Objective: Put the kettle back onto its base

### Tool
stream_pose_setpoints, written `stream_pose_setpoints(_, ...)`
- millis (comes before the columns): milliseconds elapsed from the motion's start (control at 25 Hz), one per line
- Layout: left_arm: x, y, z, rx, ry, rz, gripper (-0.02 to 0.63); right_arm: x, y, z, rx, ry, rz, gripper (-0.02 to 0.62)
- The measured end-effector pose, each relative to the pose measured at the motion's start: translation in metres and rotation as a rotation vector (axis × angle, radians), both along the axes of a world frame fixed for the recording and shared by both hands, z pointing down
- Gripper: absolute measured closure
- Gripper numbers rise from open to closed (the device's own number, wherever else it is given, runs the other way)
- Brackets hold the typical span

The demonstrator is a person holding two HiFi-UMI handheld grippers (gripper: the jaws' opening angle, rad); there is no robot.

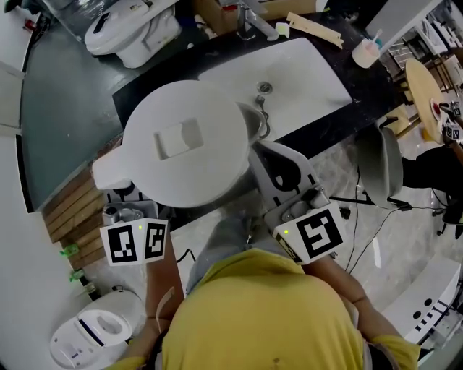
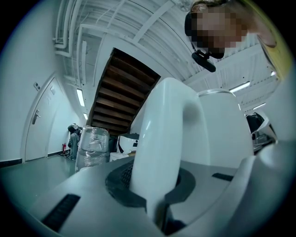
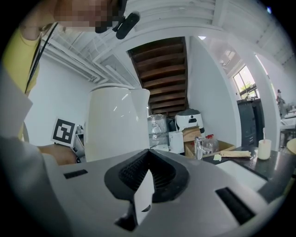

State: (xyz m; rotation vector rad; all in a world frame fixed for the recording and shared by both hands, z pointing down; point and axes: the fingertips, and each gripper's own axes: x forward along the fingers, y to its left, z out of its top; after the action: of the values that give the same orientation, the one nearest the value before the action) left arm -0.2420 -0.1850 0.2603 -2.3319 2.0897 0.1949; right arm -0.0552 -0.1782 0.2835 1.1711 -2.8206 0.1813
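Observation:
A white electric kettle (image 1: 181, 141) fills the middle of the head view, seen from above and held over the edge of a dark counter (image 1: 137, 87). My left gripper (image 1: 119, 195) is shut on the kettle's handle (image 2: 162, 148), which rises thick and white between the jaws (image 2: 159, 203). My right gripper (image 1: 278, 170) lies just right of the kettle body and holds nothing of it. In the right gripper view the jaws (image 3: 143, 185) stand shut with a thin white sliver at the seam, and the kettle (image 3: 115, 122) stands apart at left. No kettle base shows.
A white sink (image 1: 289, 79) with a faucet (image 1: 253, 18) lies beyond the kettle. A cup (image 1: 367, 52) and a wooden strip (image 1: 315, 29) are on the counter's far side. A toilet (image 1: 134, 29), a grey chair (image 1: 380, 162) and floor cables (image 1: 376, 231) surround it.

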Motion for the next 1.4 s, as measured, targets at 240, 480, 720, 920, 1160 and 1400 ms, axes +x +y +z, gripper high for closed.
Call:
stream_pose_setpoints(240,0.002,-0.009,0.006,0.004,0.003,0.021,0.569,0.0,-0.004,0.007,-0.003,0.015,0.013,0.58)
stream_pose_setpoints(480,0.005,-0.017,0.017,0.003,0.011,0.038,0.569,0.003,-0.009,0.016,-0.016,0.015,0.037,0.58)
stream_pose_setpoints(720,0.01,-0.025,0.029,-0.001,0.012,0.057,0.569,0.008,-0.016,0.025,-0.024,0.019,0.066,0.58)
stream_pose_setpoints(920,0.016,-0.03,0.039,-0.006,0.001,0.07,0.569,0.013,-0.021,0.034,-0.035,0.017,0.09,0.58)
stream_pose_setpoints(1160,0.021,-0.035,0.05,-0.005,-0.008,0.092,0.569,0.018,-0.024,0.041,-0.037,0.012,0.123,0.58)
stream_pose_setpoints(1400,0.024,-0.041,0.06,-0.004,-0.002,0.11,0.569,0.021,-0.027,0.05,-0.043,0.014,0.147,0.58)
